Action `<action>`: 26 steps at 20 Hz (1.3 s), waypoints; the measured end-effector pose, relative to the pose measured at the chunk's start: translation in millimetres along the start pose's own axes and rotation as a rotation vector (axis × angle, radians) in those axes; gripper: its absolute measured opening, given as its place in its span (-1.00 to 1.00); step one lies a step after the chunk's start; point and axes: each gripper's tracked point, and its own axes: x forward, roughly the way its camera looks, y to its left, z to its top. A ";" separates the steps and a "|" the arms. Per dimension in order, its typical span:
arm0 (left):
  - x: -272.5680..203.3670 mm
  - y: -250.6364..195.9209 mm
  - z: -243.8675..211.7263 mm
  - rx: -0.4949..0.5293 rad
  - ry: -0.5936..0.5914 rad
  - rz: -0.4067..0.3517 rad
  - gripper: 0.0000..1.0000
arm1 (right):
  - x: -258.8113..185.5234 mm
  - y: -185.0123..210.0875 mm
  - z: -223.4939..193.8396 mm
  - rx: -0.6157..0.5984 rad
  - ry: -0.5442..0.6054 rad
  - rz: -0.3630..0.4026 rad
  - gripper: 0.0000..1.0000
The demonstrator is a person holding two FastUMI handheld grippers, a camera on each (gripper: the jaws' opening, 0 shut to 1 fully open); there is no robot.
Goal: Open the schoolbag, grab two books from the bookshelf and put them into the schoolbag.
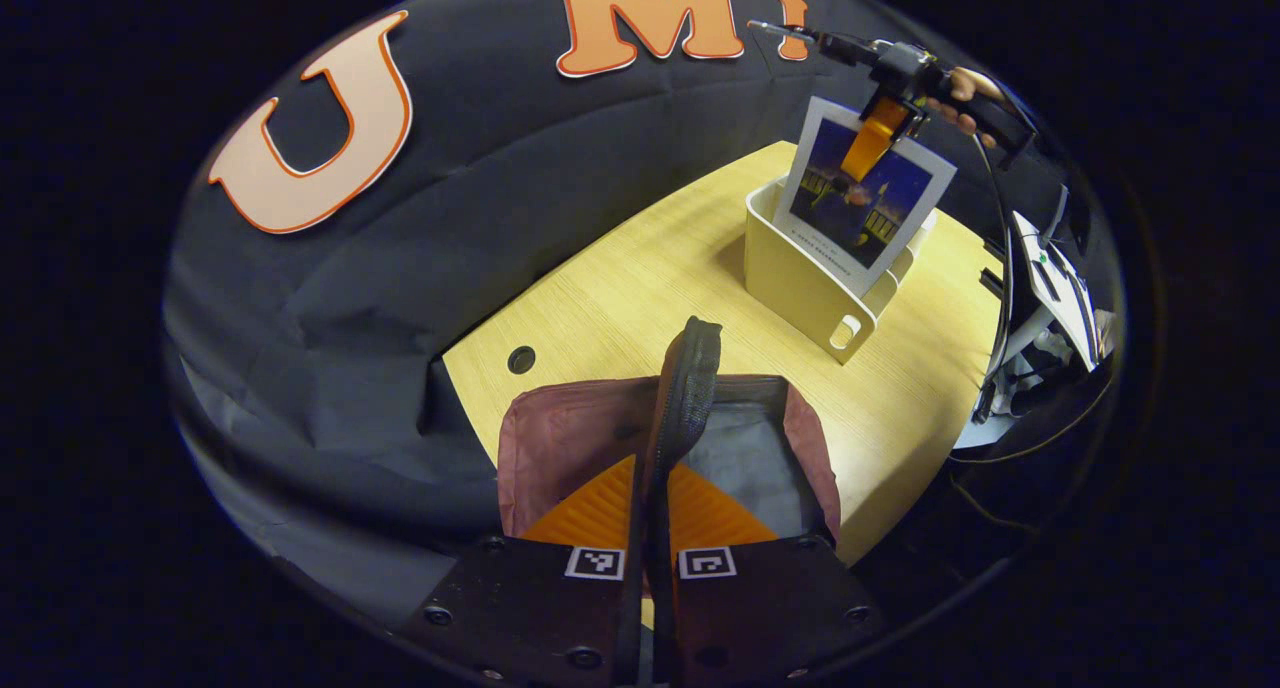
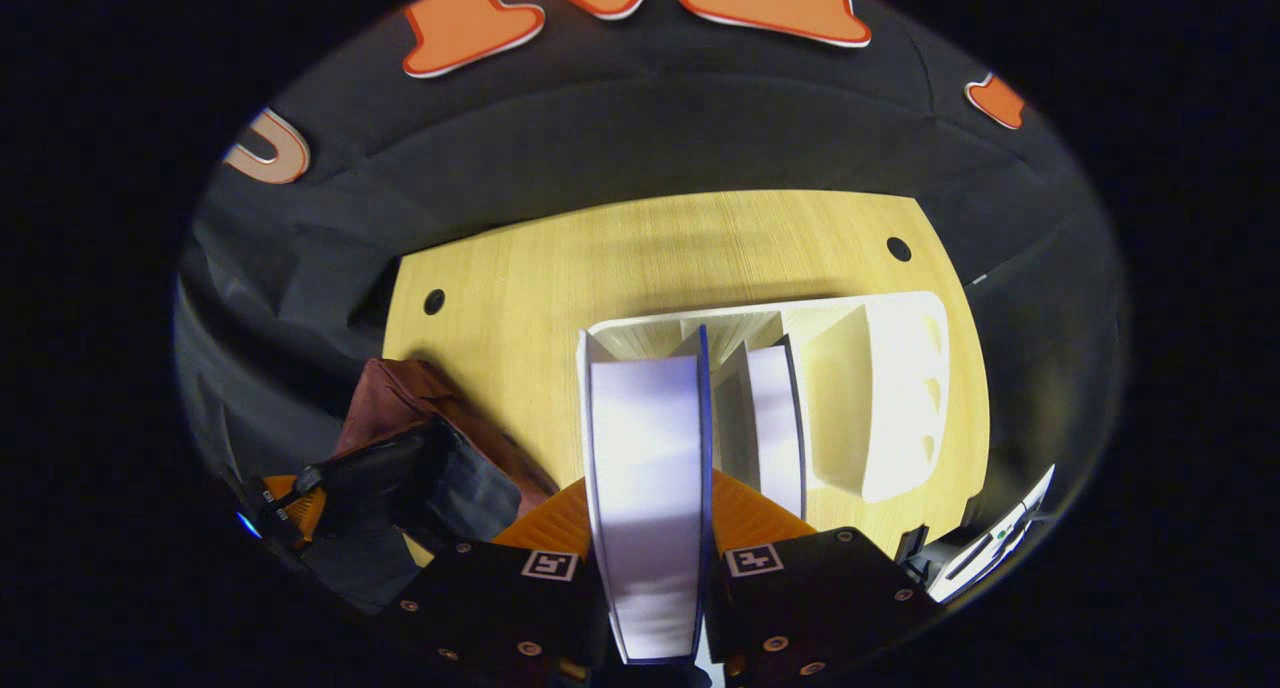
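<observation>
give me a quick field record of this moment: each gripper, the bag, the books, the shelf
left gripper: shut on the schoolbag's handle strap
schoolbag: maroon, on the wooden table, mouth open
right gripper: shut on a book, raised partly out of the bookshelf
second book: upright in the next slot
bookshelf: cream plastic, on the table to the right of the bag
books in bag: none seen

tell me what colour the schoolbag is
Maroon schoolbag with a grey lining, best in the left gripper view.
</observation>
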 end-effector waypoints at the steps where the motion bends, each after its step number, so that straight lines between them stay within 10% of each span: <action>1: -0.8 0.9 0.7 -0.001 -0.001 0.003 -0.89 | -12.7 0.7 2.1 -0.002 -0.024 0.009 -0.22; 11: -0.2 2.0 4.9 0.007 0.008 -0.004 -0.89 | -81.5 39.9 -17.8 0.067 -0.155 0.180 -0.22; 26: -1.0 -5.0 7.0 -0.088 -0.053 -0.030 -0.89 | -4.7 150.6 -97.2 0.314 -0.076 0.484 -0.24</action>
